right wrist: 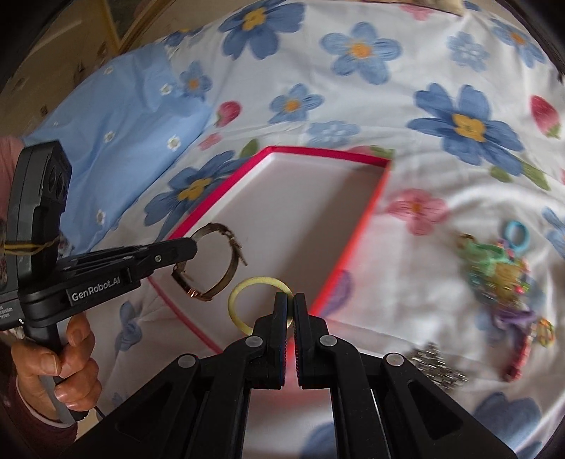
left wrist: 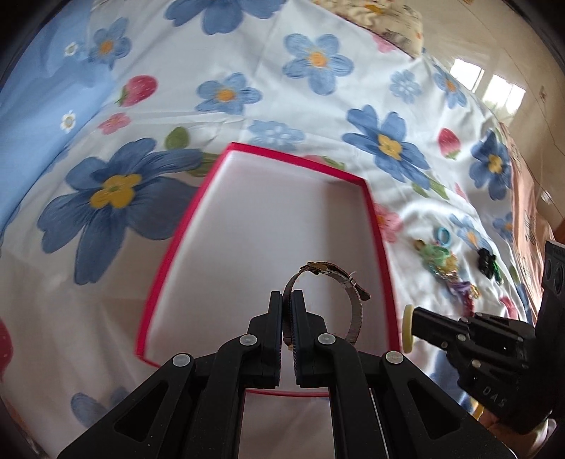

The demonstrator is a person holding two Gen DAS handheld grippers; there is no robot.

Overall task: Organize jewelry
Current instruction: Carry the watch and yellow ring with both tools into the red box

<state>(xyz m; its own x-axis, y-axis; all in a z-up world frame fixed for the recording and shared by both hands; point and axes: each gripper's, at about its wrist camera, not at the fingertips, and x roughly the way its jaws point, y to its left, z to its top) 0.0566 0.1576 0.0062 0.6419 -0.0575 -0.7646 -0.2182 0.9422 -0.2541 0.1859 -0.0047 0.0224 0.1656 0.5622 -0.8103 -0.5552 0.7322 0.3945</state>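
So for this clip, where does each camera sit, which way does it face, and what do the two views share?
Left wrist: rides the left gripper, looking forward and down into the red-rimmed box; its fingers pinch a brown watch; the right gripper enters from the right.
Right wrist: rides the right gripper, pinching a yellow hair tie over the box's near corner; the person's left hand shows.
Shared: box, watch, hair tie, floral sheet, jewelry pile.

A bed fills both views, spread with a white sheet (left wrist: 268, 88) printed with large blue flowers, pink blossoms and strawberries. A pale blue pillow (right wrist: 116, 116) with small white flowers lies at its left end. Beyond the bed's far edge is a glossy light floor (left wrist: 455, 39), where bright window reflections (left wrist: 494, 81) shine. A framed edge (right wrist: 109, 24) shows top left in the right view.
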